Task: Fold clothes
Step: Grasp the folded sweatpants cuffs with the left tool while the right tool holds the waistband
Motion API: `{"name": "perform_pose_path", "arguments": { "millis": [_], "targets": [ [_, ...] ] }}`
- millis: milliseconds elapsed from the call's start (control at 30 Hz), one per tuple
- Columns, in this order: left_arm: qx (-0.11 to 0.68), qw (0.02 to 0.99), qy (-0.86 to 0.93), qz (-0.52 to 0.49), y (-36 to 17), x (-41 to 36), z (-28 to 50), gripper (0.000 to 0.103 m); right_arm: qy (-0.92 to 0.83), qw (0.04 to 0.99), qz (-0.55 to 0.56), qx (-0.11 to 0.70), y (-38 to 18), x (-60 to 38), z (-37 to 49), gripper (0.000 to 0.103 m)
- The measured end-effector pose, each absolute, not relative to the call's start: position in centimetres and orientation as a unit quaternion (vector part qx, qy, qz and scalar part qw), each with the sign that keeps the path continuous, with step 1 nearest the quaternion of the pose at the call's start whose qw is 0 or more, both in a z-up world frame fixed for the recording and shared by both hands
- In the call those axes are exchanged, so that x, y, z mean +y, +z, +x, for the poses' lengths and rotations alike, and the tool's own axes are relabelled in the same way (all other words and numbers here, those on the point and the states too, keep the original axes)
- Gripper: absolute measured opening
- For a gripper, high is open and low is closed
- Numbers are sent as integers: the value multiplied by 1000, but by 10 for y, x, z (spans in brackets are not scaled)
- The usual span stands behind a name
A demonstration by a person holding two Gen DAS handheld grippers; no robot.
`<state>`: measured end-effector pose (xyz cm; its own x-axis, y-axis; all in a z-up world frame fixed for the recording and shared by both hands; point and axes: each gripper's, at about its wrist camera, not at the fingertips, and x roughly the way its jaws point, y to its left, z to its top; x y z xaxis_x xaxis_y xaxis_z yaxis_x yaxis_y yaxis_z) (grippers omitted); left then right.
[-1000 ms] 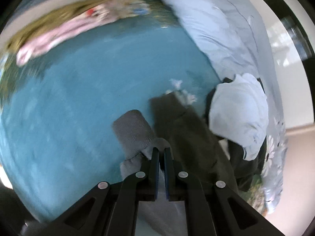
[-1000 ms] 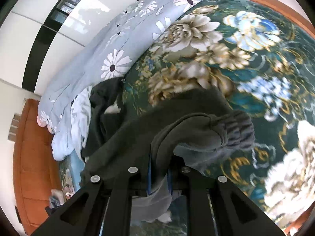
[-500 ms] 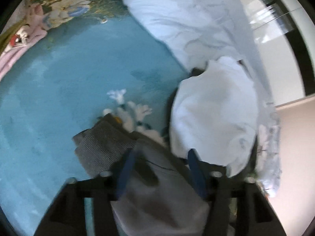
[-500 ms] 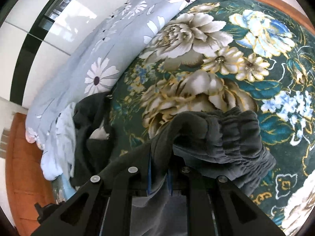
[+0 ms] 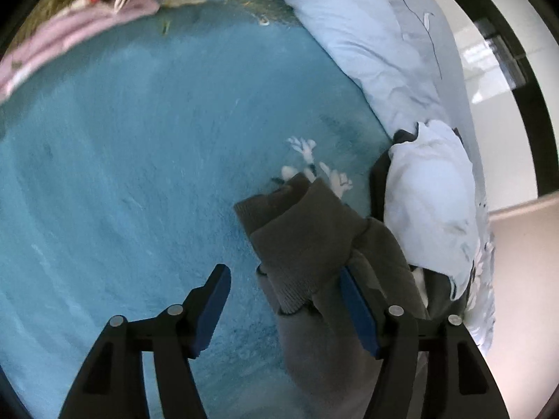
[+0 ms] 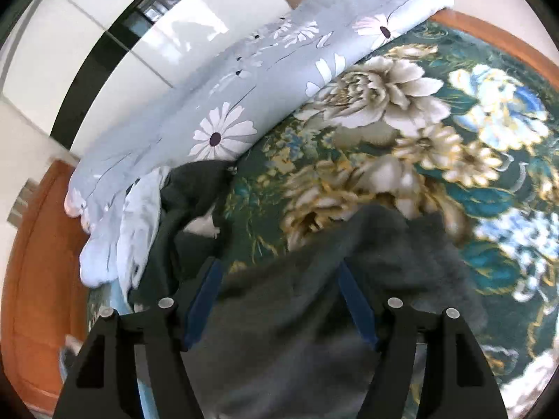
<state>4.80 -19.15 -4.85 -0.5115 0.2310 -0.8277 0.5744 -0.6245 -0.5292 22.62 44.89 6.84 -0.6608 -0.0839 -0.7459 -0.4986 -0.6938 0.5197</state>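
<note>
A grey garment with ribbed cuffs [image 5: 300, 244] lies folded on the teal bedspread [image 5: 122, 174]. My left gripper [image 5: 284, 302] hangs just over it with its jaws opening. The cuffs sit between the blue pads [image 5: 213, 303], close to the right one, and are not pinched. In the right wrist view the same grey garment [image 6: 367, 262] lies on the flowered part of the bedspread [image 6: 471, 122]. My right gripper [image 6: 279, 296] is over it with its jaws opening, and the cloth lies loose between the fingers.
A pale blue daisy quilt [image 6: 227, 111] [image 5: 367, 42] is bunched along the bed's far side. Beside it lies a pile with a white garment [image 5: 429, 202] over dark clothes [image 6: 188, 202]. A pink garment [image 5: 70, 35] lies at the far left. The wooden bed frame [image 6: 35, 262] borders the bed.
Both grippers were shut on the grey garment and have let it go, the left first, the right just now. The left gripper sank toward the bed; the cloth now lies flat.
</note>
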Motion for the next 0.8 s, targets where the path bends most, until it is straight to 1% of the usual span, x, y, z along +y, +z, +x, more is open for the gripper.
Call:
{"name": "perform_pose_path", "arguments": {
  "millis": [33, 67, 100, 133, 200, 267, 367, 433, 467, 500, 533, 567, 633, 667, 700, 733, 767, 800],
  "targets": [
    [417, 111, -764, 480, -51, -190, 46, 73, 823, 129, -397, 386, 61, 450, 244, 71],
    [413, 109, -765, 482, -54, -190, 43, 74, 812, 134, -401, 402, 52, 452, 263, 74],
    [405, 110, -766, 486, -58, -189, 39, 74, 801, 139, -409, 414, 41, 453, 278, 80],
    [390, 117, -768, 494, -61, -187, 34, 74, 791, 145, -418, 424, 28, 453, 292, 82],
    [369, 129, -769, 506, -66, -180, 26, 75, 770, 153, -433, 443, 4, 453, 312, 83],
    [368, 132, -768, 507, -66, -177, 21, 75, 750, 159, -446, 461, -22, 454, 319, 83],
    [388, 132, -761, 503, -66, -174, 16, 74, 755, 147, -400, 498, -32, 456, 312, 83],
    [401, 131, -756, 501, -66, -171, 13, 71, 755, 160, -375, 514, -35, 461, 302, 83],
    [405, 129, -755, 499, -66, -170, 11, 66, 754, 168, -364, 521, -36, 464, 297, 83],
    [415, 126, -752, 496, -66, -169, 10, 55, 752, 177, -353, 528, -37, 467, 292, 83],
    [425, 127, -750, 491, -66, -168, 11, 53, 744, 185, -348, 540, -39, 469, 290, 83],
    [425, 130, -752, 486, -65, -168, 11, 43, 734, 194, -344, 552, -41, 471, 287, 83],
    [409, 137, -762, 483, -60, -165, 9, 37, 717, 212, -349, 564, -43, 472, 283, 73],
    [394, 140, -768, 485, -55, -163, 8, 32, 710, 221, -362, 563, -41, 473, 280, 54],
    [385, 140, -773, 485, -49, -161, 7, 29, 702, 230, -376, 559, -39, 474, 276, 39],
    [388, 136, -776, 479, -40, -162, 8, 28, 698, 236, -386, 556, -34, 475, 274, 33],
    [399, 129, -777, 470, -29, -165, 9, 27, 700, 233, -390, 551, -25, 476, 272, 25],
    [410, 121, -778, 461, -18, -168, 11, 27, 704, 228, -394, 545, -16, 477, 269, 22]
  ]
}}
